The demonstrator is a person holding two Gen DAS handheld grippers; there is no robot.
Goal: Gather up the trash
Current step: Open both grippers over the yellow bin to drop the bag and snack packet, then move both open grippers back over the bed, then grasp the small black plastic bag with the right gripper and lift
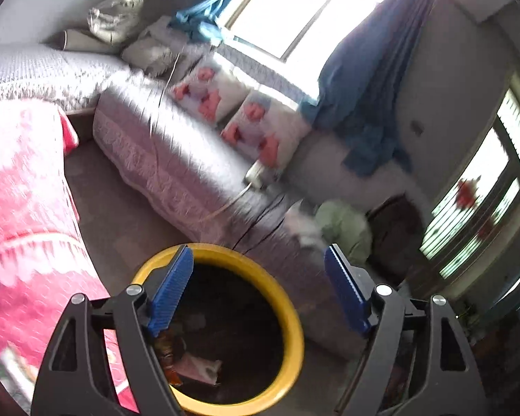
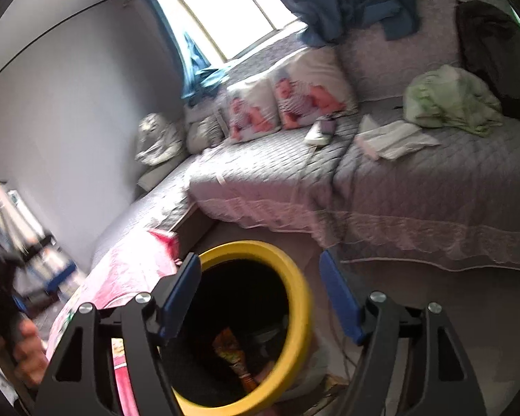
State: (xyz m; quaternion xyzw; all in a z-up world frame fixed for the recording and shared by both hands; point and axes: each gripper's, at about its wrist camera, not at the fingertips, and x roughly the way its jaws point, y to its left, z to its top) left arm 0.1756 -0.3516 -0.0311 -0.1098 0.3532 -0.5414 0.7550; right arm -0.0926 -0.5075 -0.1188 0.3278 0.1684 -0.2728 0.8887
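Left wrist view shows the left gripper (image 1: pixel 258 286) with its two blue pads standing wide apart and nothing held between them. Right under the jaws sits a trash bin (image 1: pixel 293 315) with a yellow rim, and its dark round mouth fills the space below the left pad. Down inside the bin lie a pink wrapper (image 1: pixel 199 369) and a brown wrapper (image 1: pixel 168 346), both close behind the left pad. To the left of the jaws hangs a pink cloth (image 1: pixel 24 187). Past the jaws, farther off, is a long sofa (image 1: pixel 176 159) with a grey cover, two picture pillows (image 1: pixel 239 114) and a green cloth (image 1: pixel 346 225). The picture is blurry. In the right wrist view the right gripper (image 2: pixel 260 287) also has its blue pads wide apart, and they hold nothing. The same bin (image 2: pixel 300 306) sits between and just under these jaws, tipped a little in the picture, with an orange wrapper (image 2: pixel 230 350) deep inside. Beyond the right pad, on the sofa (image 2: pixel 416 187), lie white papers (image 2: pixel 391 138), well apart from the jaws, beside the green cloth (image 2: pixel 447 98). Far left of the jaws a hand (image 2: pixel 27 350) grips a dark handle.
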